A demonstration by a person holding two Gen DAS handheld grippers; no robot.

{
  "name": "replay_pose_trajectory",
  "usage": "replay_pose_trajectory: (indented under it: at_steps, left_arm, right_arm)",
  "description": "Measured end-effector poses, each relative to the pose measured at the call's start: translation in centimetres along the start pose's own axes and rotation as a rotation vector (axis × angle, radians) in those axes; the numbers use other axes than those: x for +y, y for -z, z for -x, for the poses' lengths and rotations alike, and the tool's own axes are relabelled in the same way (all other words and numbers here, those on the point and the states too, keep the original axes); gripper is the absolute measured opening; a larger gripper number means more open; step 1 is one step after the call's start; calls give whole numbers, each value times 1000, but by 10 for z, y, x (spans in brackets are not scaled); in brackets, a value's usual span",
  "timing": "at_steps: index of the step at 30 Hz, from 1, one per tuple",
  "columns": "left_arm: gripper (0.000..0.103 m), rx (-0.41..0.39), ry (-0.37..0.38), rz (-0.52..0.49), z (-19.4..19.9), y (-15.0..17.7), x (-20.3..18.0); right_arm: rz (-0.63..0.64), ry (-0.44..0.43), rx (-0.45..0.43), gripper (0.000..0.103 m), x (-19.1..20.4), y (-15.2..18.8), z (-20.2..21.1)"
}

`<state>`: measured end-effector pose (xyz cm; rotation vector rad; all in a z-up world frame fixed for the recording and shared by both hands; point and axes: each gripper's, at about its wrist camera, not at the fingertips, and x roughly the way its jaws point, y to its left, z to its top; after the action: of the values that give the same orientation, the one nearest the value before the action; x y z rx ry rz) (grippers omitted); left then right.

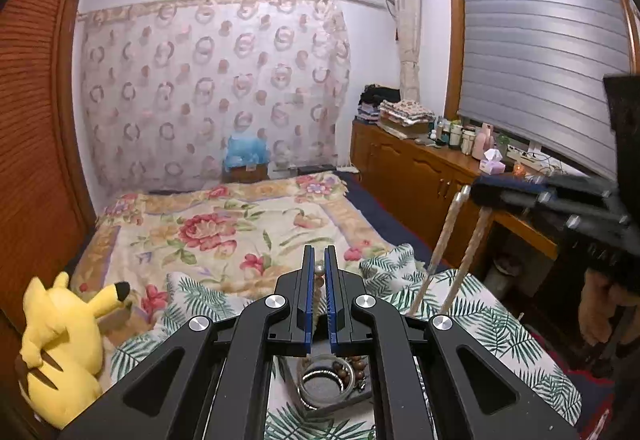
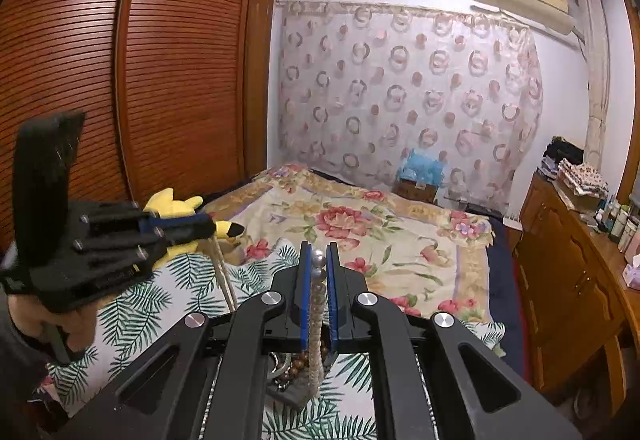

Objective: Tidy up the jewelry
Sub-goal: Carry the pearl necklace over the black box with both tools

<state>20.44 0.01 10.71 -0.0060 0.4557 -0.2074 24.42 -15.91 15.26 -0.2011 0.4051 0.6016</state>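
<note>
At the far left of the scene a yellow plush toy (image 1: 60, 344) sits on the bed (image 1: 224, 224), against the slatted wooden wardrobe (image 2: 132, 79). Nearer, the palm-leaf print cloth (image 1: 500, 324) covers the near end of the bed, and on it stands a small dark tray (image 1: 352, 398) with a metal bangle (image 1: 326, 380) and brown wooden beads (image 1: 354, 366) lying in it.

The left gripper (image 1: 319, 260) is closed on one end of a pearl necklace (image 2: 318, 320): a silver bead shows between its blue pads, and in the right wrist view two pale strands hang down from its tip toward the cloth. The right gripper (image 2: 319, 260) is clamped on the same necklace further right, two silver beads pinched between its pads and the white string dropping straight down over the tray. Both grippers are held up above the cloth, near each other, so the necklace is lifted off the tray and strung between them.

At the far right a wooden sideboard (image 1: 416, 175) carries bottles and folded cloth under the window blind (image 1: 540, 59).

As I judge it, the work is at an early to middle stage: the necklace is in hand but not yet laid anywhere, while the bangle and wooden beads lie heaped together in the tray, unsorted
</note>
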Motion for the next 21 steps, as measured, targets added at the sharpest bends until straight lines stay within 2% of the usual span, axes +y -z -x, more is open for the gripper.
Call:
replay_pose_trajectory:
  at_steps: [8, 12, 21]
  left_arm:
    - [4, 91, 6, 64, -31, 31, 19]
    - [4, 120, 9, 60, -37, 48, 21]
    - [4, 169, -2, 24, -25, 93, 24]
  right_arm:
    - [-10, 23, -17, 8, 2, -15, -19]
    - [-24, 25, 1, 8, 3, -15, -41]
    - [-49, 34, 42, 8, 7, 1, -88]
